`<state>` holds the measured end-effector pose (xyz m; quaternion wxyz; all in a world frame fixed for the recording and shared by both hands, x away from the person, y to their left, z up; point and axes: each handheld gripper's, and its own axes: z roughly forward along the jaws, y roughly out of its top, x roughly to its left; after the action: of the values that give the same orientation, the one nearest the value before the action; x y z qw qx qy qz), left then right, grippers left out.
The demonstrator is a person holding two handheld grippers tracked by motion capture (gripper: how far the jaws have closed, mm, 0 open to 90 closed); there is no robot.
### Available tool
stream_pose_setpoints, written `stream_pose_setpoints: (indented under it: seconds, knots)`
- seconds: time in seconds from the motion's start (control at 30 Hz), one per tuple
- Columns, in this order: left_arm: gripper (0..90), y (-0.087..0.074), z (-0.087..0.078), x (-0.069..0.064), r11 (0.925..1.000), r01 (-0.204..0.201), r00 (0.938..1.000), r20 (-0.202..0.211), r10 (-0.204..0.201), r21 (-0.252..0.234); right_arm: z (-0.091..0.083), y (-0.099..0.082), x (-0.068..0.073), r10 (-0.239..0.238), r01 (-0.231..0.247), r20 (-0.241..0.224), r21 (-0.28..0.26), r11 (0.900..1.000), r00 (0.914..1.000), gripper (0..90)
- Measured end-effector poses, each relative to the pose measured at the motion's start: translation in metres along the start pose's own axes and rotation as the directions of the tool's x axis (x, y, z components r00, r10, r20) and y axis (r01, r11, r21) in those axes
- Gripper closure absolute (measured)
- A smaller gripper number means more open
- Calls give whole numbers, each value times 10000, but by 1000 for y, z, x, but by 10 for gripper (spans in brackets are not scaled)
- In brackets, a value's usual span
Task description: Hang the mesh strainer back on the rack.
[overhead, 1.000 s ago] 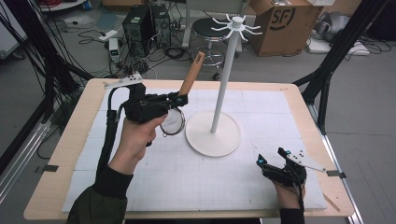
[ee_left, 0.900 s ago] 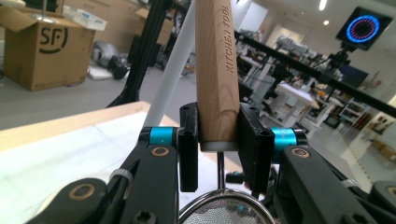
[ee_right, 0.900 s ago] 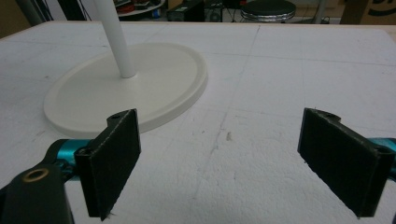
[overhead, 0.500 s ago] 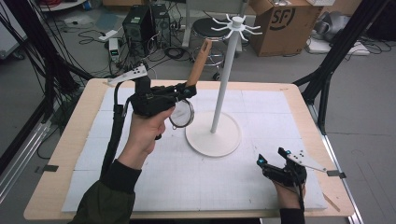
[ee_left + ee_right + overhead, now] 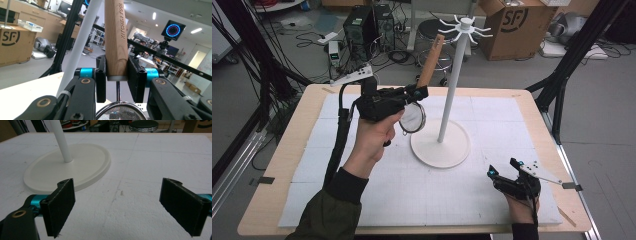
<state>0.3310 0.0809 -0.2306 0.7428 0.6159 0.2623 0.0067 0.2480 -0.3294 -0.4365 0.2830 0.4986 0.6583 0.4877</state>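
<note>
Since the earlier frame the left gripper point(image 5: 421, 92) has carried the strainer point(image 5: 413, 118) up and toward the white stand point(image 5: 447, 100), so that the wooden handle point(image 5: 431, 61) now rises closer to the pole; the right gripper point(image 5: 502, 174) has kept its place at the near right of the bench point(image 5: 287, 165).

Left gripper: the fingers point(image 5: 101, 80) are clamped on the lower end of the wooden handle point(image 5: 115, 37), one pad on each flank, with the handle's end cap level with the middle of the pads. The handle stands nearly upright between them, tilted slightly, and bears the words "KITCHEN TOOL". Below the pads a thin metal neck runs down to the round mesh bowl point(image 5: 119, 112), which hangs beneath the fingers.

In the high view the mesh bowl hangs in the air just left of the stand's pole and above the left edge of its round base point(image 5: 440, 147). The hooks point(image 5: 464, 25) at the top of the stand lie just right of the handle's upper end and apart from it.

Right gripper point(image 5: 117, 205): fingers point(image 5: 61, 205) spread wide with nothing between them, held low over the white mat point(image 5: 462, 200), near the stand's base point(image 5: 67, 170).
</note>
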Motion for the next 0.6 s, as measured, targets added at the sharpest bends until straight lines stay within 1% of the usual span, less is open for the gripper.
stream_pose_setpoints:
  seconds: [0.1,0.23,0.37,0.43,0.5,0.53,0.6]
  knots:
    - [714,2,2,-4,10000,-10,10000,53,10,-7,0,0,0,-9,9,-4,20,10000,10000,124]
    - [714,2,6,-5,10000,70,9999,111,-71,45,0,0,1,-21,21,-30,3,10000,10000,124]
    - [714,2,10,-8,10000,23,9998,198,-24,36,0,0,1,-11,11,-32,-15,10000,10000,124]
    - [714,2,12,-8,10000,-56,9999,156,55,36,-1,0,1,8,-8,-27,-14,10000,10000,124]
    - [714,2,14,-6,9999,136,9997,200,-135,-8,0,0,0,23,-24,-18,-40,10000,10000,124]
    - [714,2,15,-6,9999,155,9995,282,-154,-29,0,0,0,21,-21,-12,-37,10000,10000,124]
    - [714,0,17,-8,10000,28,9995,318,-28,15,0,0,0,-8,7,-13,-59,10000,10000,124]
